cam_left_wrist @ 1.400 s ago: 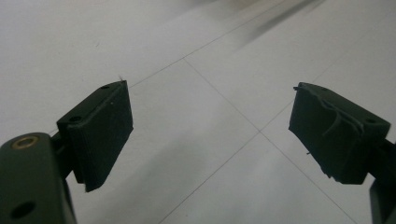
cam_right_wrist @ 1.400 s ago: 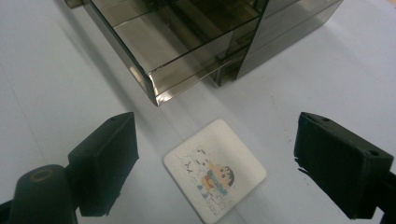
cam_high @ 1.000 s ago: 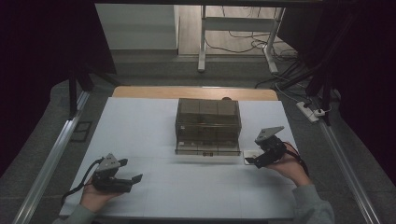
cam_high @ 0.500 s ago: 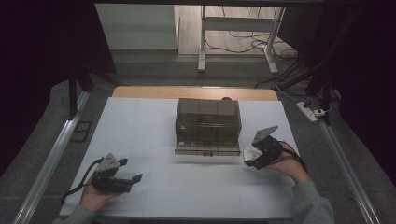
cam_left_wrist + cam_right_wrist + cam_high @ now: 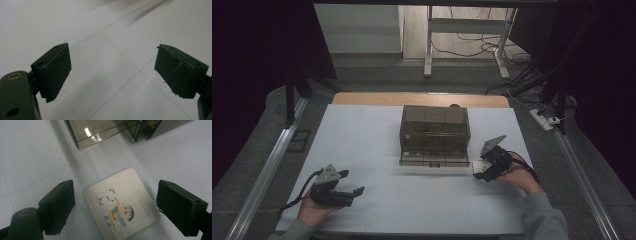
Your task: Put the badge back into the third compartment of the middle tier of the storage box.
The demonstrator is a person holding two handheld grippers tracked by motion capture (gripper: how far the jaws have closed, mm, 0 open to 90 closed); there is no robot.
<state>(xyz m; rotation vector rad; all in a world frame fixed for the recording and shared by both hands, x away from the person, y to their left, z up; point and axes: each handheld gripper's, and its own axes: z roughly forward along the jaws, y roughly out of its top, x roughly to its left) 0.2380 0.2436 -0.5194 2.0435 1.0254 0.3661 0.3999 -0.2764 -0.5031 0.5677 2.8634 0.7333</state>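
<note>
The right gripper [image 5: 115,207] hangs wide open over a square cartoon coaster [image 5: 121,204] lying flat on the white desk [image 5: 377,130], just beside the smoked plastic drawer box's [image 5: 434,135] front right corner, touching nothing. The left gripper [image 5: 112,72], open and empty, rests at the desk's near left.

Glossy smoked clear-plastic box [image 5: 434,135], matt pale printed square tile [image 5: 121,204], smooth matt white table [image 5: 362,135], rough black gripper pads [image 5: 57,70]

High view overhead facing forward, gripper views close (white tabletop [image 5: 422,200] shared)
</note>
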